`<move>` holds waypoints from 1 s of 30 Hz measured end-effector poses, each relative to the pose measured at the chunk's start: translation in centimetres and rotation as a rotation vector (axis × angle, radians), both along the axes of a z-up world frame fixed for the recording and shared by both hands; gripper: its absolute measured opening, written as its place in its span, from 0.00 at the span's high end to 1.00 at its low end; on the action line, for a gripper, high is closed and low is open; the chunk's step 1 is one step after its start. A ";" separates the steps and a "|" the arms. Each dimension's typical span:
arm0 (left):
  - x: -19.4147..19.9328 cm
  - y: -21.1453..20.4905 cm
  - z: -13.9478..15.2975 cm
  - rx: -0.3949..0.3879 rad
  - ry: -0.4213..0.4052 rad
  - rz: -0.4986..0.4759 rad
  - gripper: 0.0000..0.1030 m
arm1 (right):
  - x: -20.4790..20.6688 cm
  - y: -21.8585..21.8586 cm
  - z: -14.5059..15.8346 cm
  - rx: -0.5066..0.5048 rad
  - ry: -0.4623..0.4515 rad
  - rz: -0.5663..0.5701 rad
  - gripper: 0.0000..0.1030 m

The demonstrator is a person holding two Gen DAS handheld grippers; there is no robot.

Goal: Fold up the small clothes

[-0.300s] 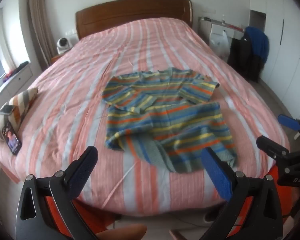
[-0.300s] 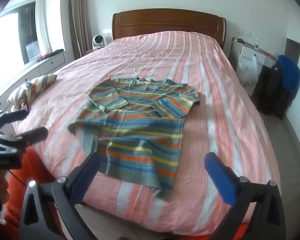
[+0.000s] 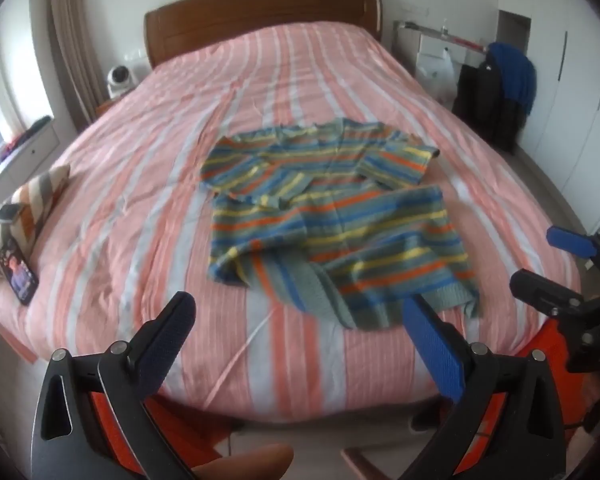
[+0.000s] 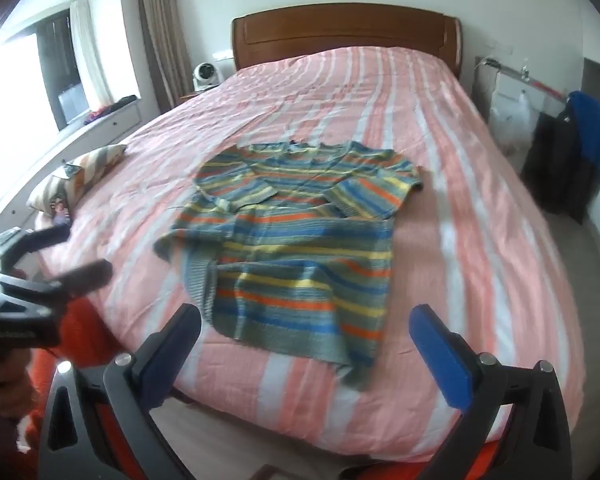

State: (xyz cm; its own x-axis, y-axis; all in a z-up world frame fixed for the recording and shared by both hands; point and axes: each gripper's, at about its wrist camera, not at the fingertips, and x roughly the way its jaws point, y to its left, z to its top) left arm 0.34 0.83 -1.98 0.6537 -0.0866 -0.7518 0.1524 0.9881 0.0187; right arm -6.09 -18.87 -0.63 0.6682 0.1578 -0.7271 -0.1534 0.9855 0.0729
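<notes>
A small knit sweater (image 3: 332, 216) with blue, yellow, orange and grey stripes lies on the pink striped bed (image 3: 148, 184), both sleeves folded in over the chest and its near left hem corner turned over. It also shows in the right wrist view (image 4: 300, 248). My left gripper (image 3: 300, 344) is open and empty, held off the bed's foot edge short of the hem. My right gripper (image 4: 312, 352) is open and empty, also short of the hem. Each gripper shows in the other's view, the right one (image 3: 556, 264) and the left one (image 4: 60, 252).
A striped cushion (image 3: 24, 208) and a phone (image 3: 18, 276) lie at the bed's left edge. A wooden headboard (image 3: 260, 12) is at the far end. Dark and blue clothes (image 3: 500, 92) hang on the right beside white wardrobes. A small white fan (image 3: 120, 78) stands left of the headboard.
Both grippers have shifted slightly and the views are a little blurred. The sweater has not moved.
</notes>
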 end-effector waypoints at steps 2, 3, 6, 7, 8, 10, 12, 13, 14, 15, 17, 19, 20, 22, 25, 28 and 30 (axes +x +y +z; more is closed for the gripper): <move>0.2 0.4 -0.4 -0.041 0.033 0.007 0.00 | 0.0 0.5 -0.6 0.042 0.015 0.026 0.00; 0.2 0.7 -0.6 -0.062 0.045 0.010 0.00 | 0.1 0.7 -0.6 0.060 0.026 0.041 0.00; 0.6 1.8 -1.0 -0.071 0.060 0.021 0.00 | 0.1 1.3 -0.7 0.040 0.032 0.049 0.00; 0.5 1.8 -1.1 -0.054 0.053 0.028 0.00 | 0.3 1.3 -0.7 0.032 0.035 0.048 0.00; 0.4 1.8 -1.2 -0.038 0.046 0.035 0.00 | 0.4 1.4 -0.8 0.026 0.038 0.047 0.00; 0.6 1.8 -1.1 -0.026 0.047 0.043 0.00 | 0.5 1.3 -0.7 0.032 0.044 0.041 0.00; 0.6 2.0 -1.0 -0.036 0.053 0.049 0.00 | 0.7 0.9 -0.7 0.058 0.046 0.042 0.00; 0.8 2.1 -1.0 -0.041 0.059 0.053 0.00 | 0.7 0.7 -0.7 0.078 0.045 0.044 0.00; 0.9 2.2 -1.0 -0.040 0.061 0.059 0.00 | 0.8 0.5 -0.7 0.103 0.046 0.036 0.00; 0.9 2.2 -0.9 -0.038 0.061 0.064 0.00 | 0.8 0.3 -0.6 0.119 0.045 0.028 0.00; 0.9 2.2 -0.9 -0.024 0.055 0.067 0.00 | 0.7 -0.1 -0.4 0.161 0.030 0.005 0.00; 0.9 2.0 -0.9 -0.011 0.054 0.067 0.00 | 0.6 -0.1 -0.2 0.182 0.018 -0.002 0.00; 0.9 2.0 -0.9 -0.008 0.053 0.067 0.00 | 0.5 0.0 -0.1 0.186 0.013 0.004 0.00; 0.9 1.9 -1.0 0.000 0.052 0.067 0.00 | 0.4 0.3 0.0 0.187 0.005 0.023 0.00; 0.8 1.8 -0.9 0.016 0.047 0.071 0.00 | 0.5 0.4 -0.1 0.226 -0.001 0.065 0.00; 0.8 2.0 -0.9 0.026 0.035 0.081 0.00 | 0.6 0.6 0.0 0.178 -0.025 0.058 0.00; 0.8 2.1 -0.9 0.024 0.030 0.082 0.00 | 0.4 1.3 0.0 0.068 -0.060 0.044 0.00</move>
State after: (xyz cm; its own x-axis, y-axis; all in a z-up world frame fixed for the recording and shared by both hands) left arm 1.12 2.89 -2.85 0.6348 -0.0149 -0.7725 0.0716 0.9967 0.0396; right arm -5.72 -17.57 -0.63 0.7013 0.2358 -0.6727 -0.2027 0.9707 0.1289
